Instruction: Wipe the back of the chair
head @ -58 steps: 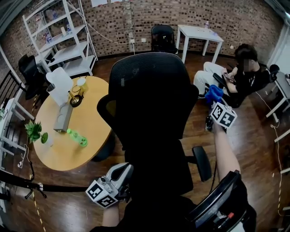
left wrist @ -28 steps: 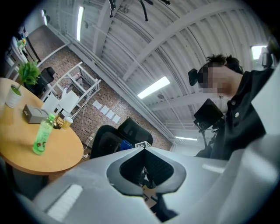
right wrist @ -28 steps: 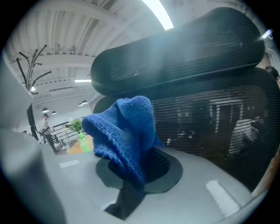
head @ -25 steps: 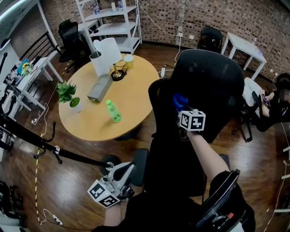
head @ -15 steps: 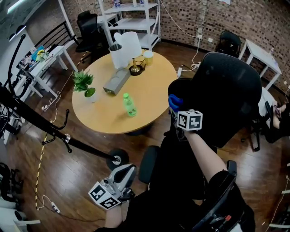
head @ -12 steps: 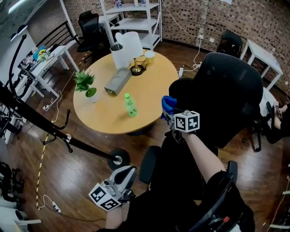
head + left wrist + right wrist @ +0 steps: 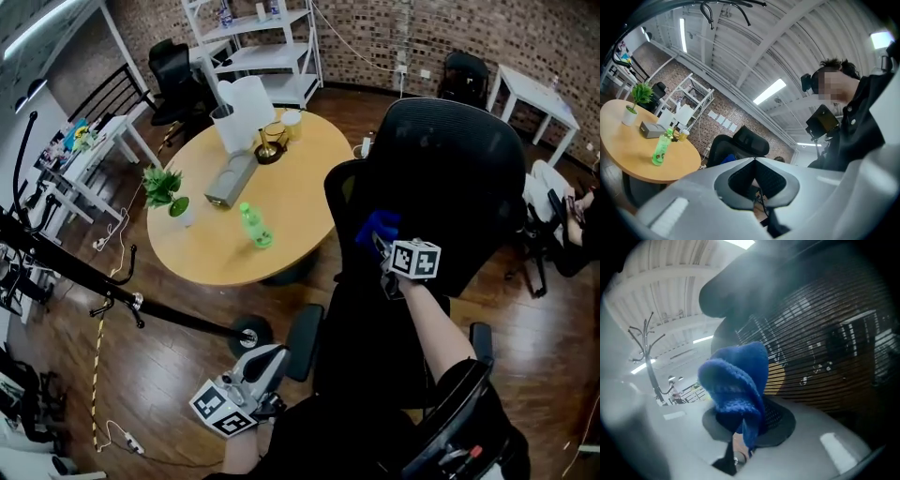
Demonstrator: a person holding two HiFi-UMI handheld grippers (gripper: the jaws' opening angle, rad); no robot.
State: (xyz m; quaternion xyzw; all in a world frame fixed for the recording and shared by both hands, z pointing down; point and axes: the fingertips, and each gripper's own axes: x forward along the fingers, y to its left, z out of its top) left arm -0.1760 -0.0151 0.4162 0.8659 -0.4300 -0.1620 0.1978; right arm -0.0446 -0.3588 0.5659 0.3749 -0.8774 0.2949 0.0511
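Observation:
A black mesh office chair (image 7: 450, 178) stands before me with its back toward me. My right gripper (image 7: 382, 238) is shut on a blue cloth (image 7: 376, 226), held against the lower left part of the chair back. In the right gripper view the blue cloth (image 7: 738, 385) bulges from the jaws right at the chair's mesh (image 7: 825, 348). My left gripper (image 7: 267, 367) hangs low at my left side, shut and empty, beside the chair's armrest (image 7: 305, 342). The left gripper view shows the chair (image 7: 740, 143) from afar.
A round wooden table (image 7: 253, 197) stands left of the chair with a green bottle (image 7: 253, 227), a potted plant (image 7: 167, 192), a grey box (image 7: 230, 178) and a white lamp (image 7: 246, 111). White shelves (image 7: 262, 47) and a white table (image 7: 534, 98) stand by the brick wall. A seated person (image 7: 567, 211) is at the right edge.
My right gripper has carried the blue cloth from the chair's left edge rightward and down over the chair back. My head view has shifted. The left gripper has stayed low.

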